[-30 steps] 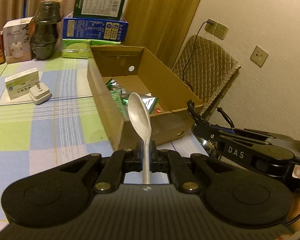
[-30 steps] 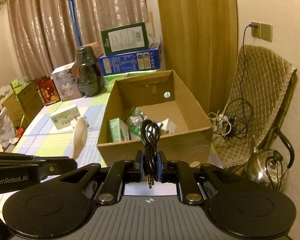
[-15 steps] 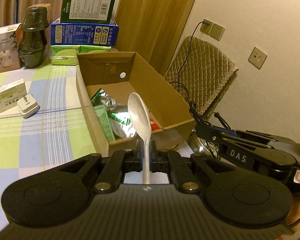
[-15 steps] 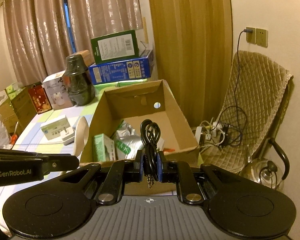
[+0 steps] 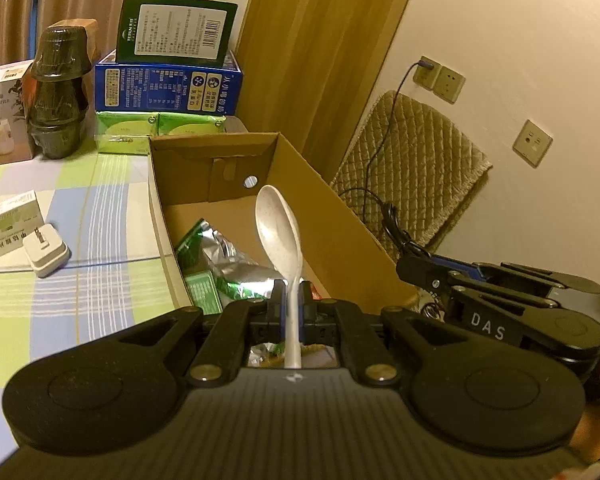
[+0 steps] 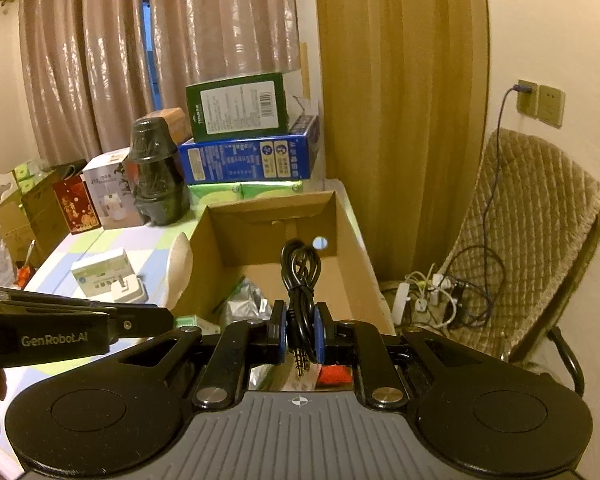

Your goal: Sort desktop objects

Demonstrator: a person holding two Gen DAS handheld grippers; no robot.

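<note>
My left gripper is shut on the handle of a white speckled spoon, whose bowl stands upright over the open cardboard box. My right gripper is shut on a coiled black audio cable, its plugs hanging between the pads, also above the box. Inside the box lie a silver foil packet and green packets. The right gripper shows at the right of the left wrist view. The spoon's bowl shows at the left in the right wrist view.
On the checked tablecloth lie a white charger plug and a small white-green box. Stacked boxes and a dark wrapped pot stand behind. A padded chair and tangled power cords are to the right.
Both grippers have moved forward and a little up, from in front of the cardboard box to above its near edge. Spoon and cable stay gripped.
</note>
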